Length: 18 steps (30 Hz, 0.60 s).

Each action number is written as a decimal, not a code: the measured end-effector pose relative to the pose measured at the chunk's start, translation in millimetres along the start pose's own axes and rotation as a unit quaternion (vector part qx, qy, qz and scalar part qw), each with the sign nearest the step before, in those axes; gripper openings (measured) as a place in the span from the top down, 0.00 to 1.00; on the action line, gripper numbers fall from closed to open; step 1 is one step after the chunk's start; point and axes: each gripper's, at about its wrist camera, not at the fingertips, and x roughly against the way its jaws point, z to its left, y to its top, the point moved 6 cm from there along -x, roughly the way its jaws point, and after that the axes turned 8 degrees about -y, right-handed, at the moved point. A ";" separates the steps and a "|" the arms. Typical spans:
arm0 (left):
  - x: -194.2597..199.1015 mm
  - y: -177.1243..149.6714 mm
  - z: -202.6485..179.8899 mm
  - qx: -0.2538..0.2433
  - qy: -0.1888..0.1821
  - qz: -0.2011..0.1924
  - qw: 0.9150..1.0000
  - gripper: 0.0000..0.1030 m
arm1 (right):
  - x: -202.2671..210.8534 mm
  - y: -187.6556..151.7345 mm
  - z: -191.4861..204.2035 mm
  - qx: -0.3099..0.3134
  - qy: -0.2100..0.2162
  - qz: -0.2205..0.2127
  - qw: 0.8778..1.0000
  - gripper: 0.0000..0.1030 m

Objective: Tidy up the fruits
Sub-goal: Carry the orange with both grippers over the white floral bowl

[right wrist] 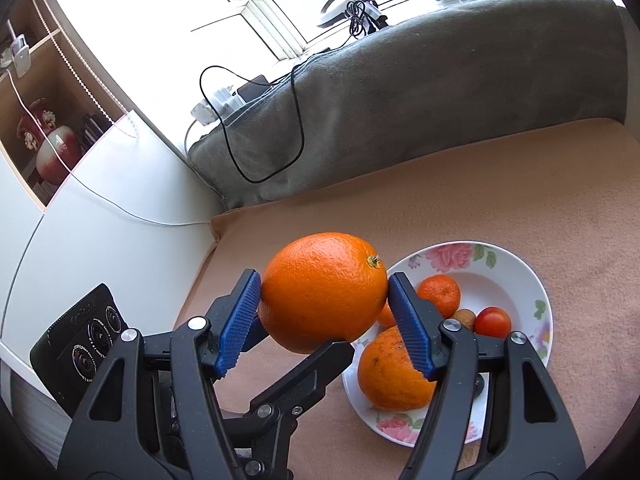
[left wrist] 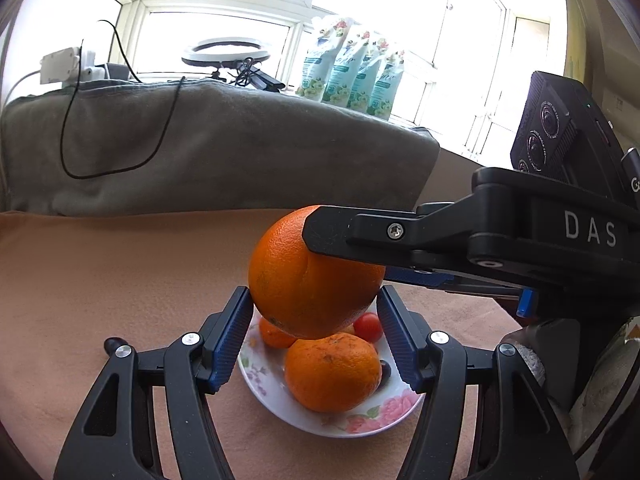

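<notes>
Both grippers are clamping the same large orange (right wrist: 323, 292): the right gripper (right wrist: 324, 312) jaws are pressing its sides while the left gripper (left wrist: 314, 320) jaws are gripping it crosswise. It is hanging just above the floral plate (right wrist: 516, 276), which is holding a mandarin (right wrist: 439, 295), another orange (right wrist: 394, 374) and a cherry tomato (right wrist: 493, 322) on the tan-covered bench (right wrist: 520, 184)

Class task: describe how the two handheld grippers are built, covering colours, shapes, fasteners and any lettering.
Each gripper, left gripper and right gripper, has black angular linkage arms with cut-outs, joined by silver round screws. The fingers carry blue ribbed pads. In the left wrist view the right gripper's body shows white letters "DAS" and a black camera block with round lenses.
</notes>
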 end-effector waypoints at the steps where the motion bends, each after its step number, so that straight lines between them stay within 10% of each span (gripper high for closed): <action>1: -4.0 0.1 -3.3 -0.002 -0.002 0.003 1.000 0.38 | 1.8 0.4 -5.4 -0.003 -0.002 -0.001 1.000 0.33; 18: -48.8 -4.0 -30.1 -0.018 -0.017 0.040 0.999 0.38 | 4.8 7.3 -66.7 -0.061 -0.009 0.011 0.998 0.33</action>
